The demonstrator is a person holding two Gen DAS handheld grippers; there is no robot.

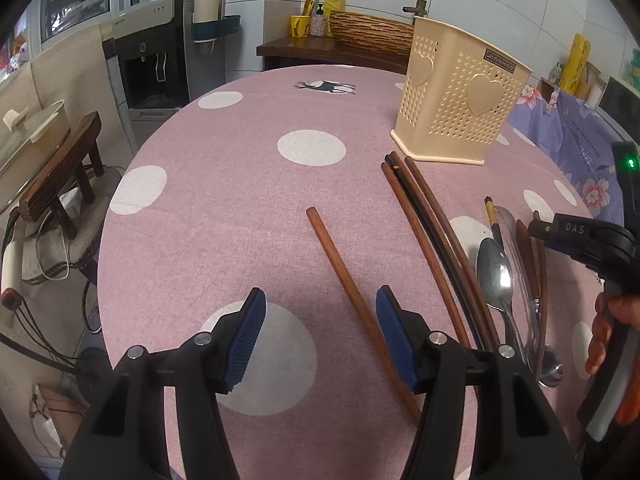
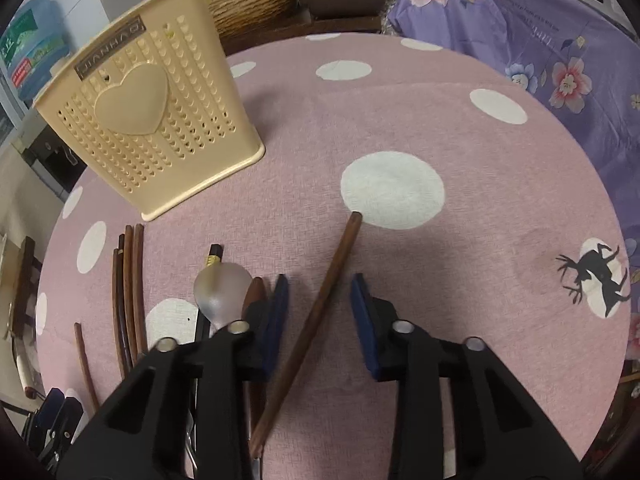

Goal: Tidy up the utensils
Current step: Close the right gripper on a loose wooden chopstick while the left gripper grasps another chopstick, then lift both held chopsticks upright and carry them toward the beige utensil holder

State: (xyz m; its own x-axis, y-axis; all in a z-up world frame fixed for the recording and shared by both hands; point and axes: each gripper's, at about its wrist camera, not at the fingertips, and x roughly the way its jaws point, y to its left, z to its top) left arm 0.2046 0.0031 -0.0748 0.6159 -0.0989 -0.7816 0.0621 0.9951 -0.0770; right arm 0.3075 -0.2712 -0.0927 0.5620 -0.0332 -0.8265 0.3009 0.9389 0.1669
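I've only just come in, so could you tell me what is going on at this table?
A person is sorting utensils with a hand-held gripper in each hand. The right hand-held gripper straddles a single brown chopstick on the dotted tablecloth, pads not yet pressing it. The left hand-held gripper hangs open over another loose chopstick. More chopsticks and a metal spoon lie beside; the cream utensil holder stands behind them.

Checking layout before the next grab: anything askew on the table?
Yes. One brown chopstick lies alone, angled away from the bundle of chopsticks beside the spoons. All utensils lie outside the cream holder.
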